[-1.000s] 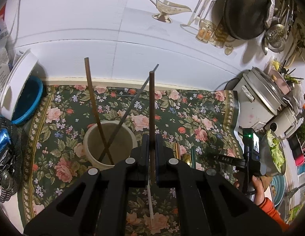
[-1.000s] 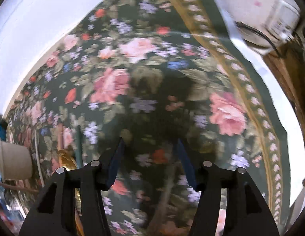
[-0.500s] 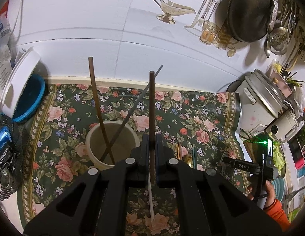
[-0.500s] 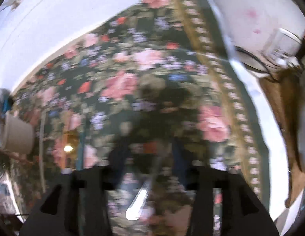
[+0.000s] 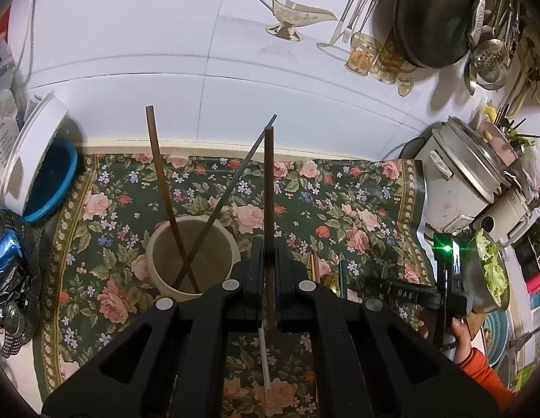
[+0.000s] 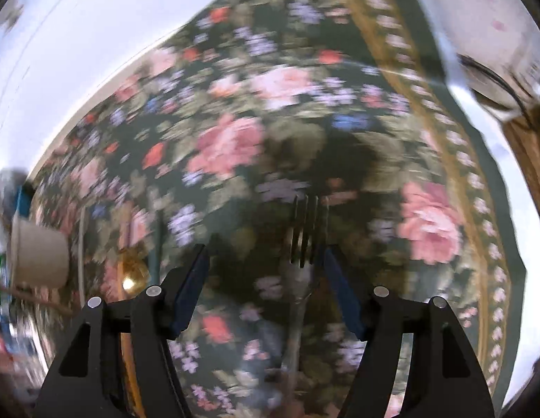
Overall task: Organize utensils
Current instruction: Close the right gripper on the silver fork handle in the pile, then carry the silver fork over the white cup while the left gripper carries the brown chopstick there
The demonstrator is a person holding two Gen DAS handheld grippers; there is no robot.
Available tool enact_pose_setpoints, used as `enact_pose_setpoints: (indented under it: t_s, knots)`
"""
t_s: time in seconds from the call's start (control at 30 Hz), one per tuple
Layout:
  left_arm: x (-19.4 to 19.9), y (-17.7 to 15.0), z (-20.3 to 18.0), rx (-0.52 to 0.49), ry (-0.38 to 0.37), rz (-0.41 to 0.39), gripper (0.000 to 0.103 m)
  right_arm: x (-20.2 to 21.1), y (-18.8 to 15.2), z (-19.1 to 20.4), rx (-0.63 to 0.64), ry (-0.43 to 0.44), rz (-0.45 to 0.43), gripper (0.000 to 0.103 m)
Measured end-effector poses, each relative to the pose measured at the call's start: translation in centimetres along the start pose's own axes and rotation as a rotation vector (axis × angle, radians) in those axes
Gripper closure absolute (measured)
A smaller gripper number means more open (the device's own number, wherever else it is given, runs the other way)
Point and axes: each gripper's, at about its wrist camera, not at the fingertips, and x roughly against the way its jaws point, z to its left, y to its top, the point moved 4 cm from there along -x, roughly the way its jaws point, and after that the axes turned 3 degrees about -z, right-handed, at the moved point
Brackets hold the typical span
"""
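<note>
My left gripper (image 5: 268, 244) is shut on a brown chopstick (image 5: 268, 191) and holds it upright, just right of a beige cup (image 5: 152, 257). In the cup lean another brown chopstick (image 5: 161, 174) and a thin grey stick (image 5: 235, 177). My right gripper (image 6: 266, 254) points down at the floral cloth (image 6: 231, 146) with its jaws apart. A metal fork (image 6: 306, 237) lies on the cloth between its fingers, close to the right one, with no pad pressing it. This view is blurred. The cup (image 6: 39, 254) shows at its far left.
A gold spoon (image 6: 130, 275), a green handle (image 6: 154, 244) and a white stick (image 5: 264, 365) lie on the cloth between the grippers. A rice cooker (image 5: 461, 188) and a pot of greens (image 5: 493, 271) stand right, a white and blue tub (image 5: 36, 170) left, a tiled wall behind.
The right gripper's jaws stand wider than a second ago, and the fork now shows between its fingers after a blurred swing. The left gripper and its chopstick have stayed put.
</note>
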Motion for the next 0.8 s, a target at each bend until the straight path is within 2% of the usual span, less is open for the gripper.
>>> enact_pose_setpoints:
  t_s: [0.1, 0.2, 0.27, 0.47, 0.53, 0.6, 0.67, 0.8]
  knots:
    - [0.0, 0.0, 0.0, 0.004, -0.002, 0.001, 0.100, 0.2, -0.6, 1.5, 0.078, -0.001, -0.005, 0.047]
    - [-0.1, -0.2, 0.0, 0.005, -0.002, 0.004, 0.100, -0.1, -1.0, 1.5, 0.129, -0.063, 0.001, 0.054]
    - [-0.1, -0.3, 0.0, 0.006, -0.002, 0.005, 0.100, -0.3, -0.8, 1.0, 0.144, -0.121, -0.012, 0.055]
    - [0.2, -0.5, 0.2, 0.013, 0.004, 0.003, 0.100, -0.6, 0.5, 0.4, 0.125, -0.112, -0.050, 0.055]
    - [0.4, -0.5, 0.3, 0.014, 0.008, 0.000, 0.100, -1.0, 0.8, 1.1, 0.117, -0.084, -0.048, 0.064]
    - [0.6, -0.6, 0.4, 0.017, 0.011, -0.002, 0.100, -1.0, 0.7, 2.0, 0.142, -0.100, -0.055, 0.079]
    - [0.8, -0.6, 0.5, 0.019, 0.014, -0.004, 0.100, -1.1, 0.8, 2.7, 0.157, -0.129, -0.061, 0.081]
    - [1.3, -0.5, 0.4, 0.014, 0.019, -0.013, 0.100, 0.1, 0.5, 2.8, 0.115, -0.101, -0.086, 0.081]
